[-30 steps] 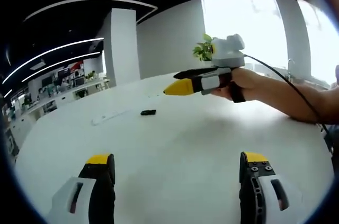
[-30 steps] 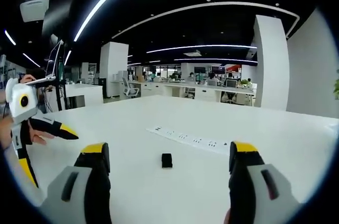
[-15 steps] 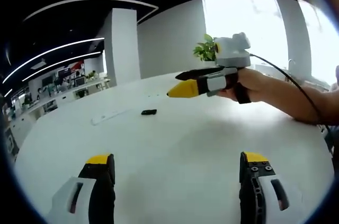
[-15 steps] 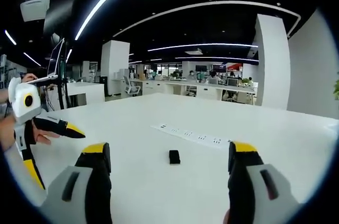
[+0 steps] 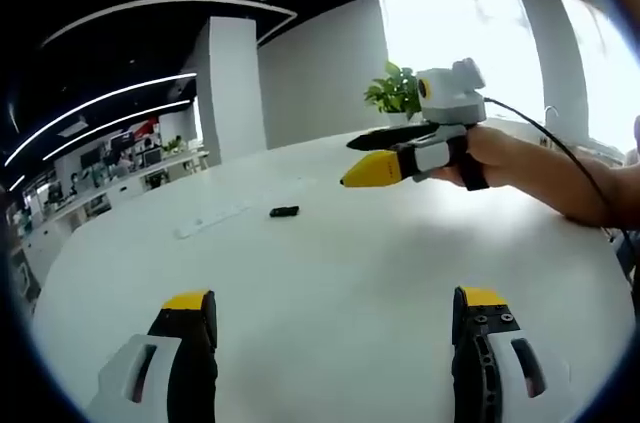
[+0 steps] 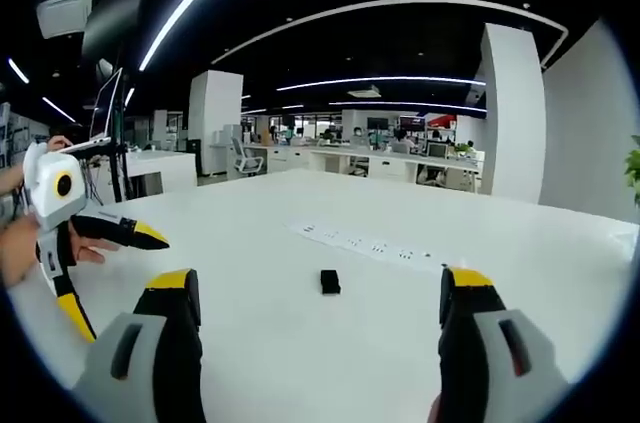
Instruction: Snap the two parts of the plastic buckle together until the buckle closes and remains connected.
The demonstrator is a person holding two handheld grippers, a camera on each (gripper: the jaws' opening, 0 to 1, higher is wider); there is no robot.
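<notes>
Big white table [image 5: 330,273] in an open office. On it, a small black buckle [image 5: 284,211], far out from the left gripper [image 5: 335,318] and a bit to the left of middle in the left gripper view. Just behind the buckle, a long white power strip [image 5: 210,222] lying flat, close by but not touching.

Left gripper with both jaws wide apart, yellow tips up, nothing between them. Held above the table, well back from the buckle.

Over on the right of the left gripper view, the right gripper [image 5: 375,155] held up in a hand [image 5: 490,155], above the table, pointing left. Its two jaws apart there, one black on top, one with a yellow tip below. A black cable running back along the arm. A green plant [image 5: 393,95] behind it by the bright window.

In the right gripper view, the right gripper [image 6: 320,288] with jaws wide apart and holding nothing. Buckle [image 6: 329,282] lying on the table [image 6: 300,343] in the gap between the two tips, farther out. Power strip [image 6: 365,244] just past it. Cannot tell if the buckle is one piece or two.

At the left edge of that view, the left gripper [image 6: 112,268] in a hand [image 6: 20,248], jaws spread. Desks, chairs and screens far back in the room.
</notes>
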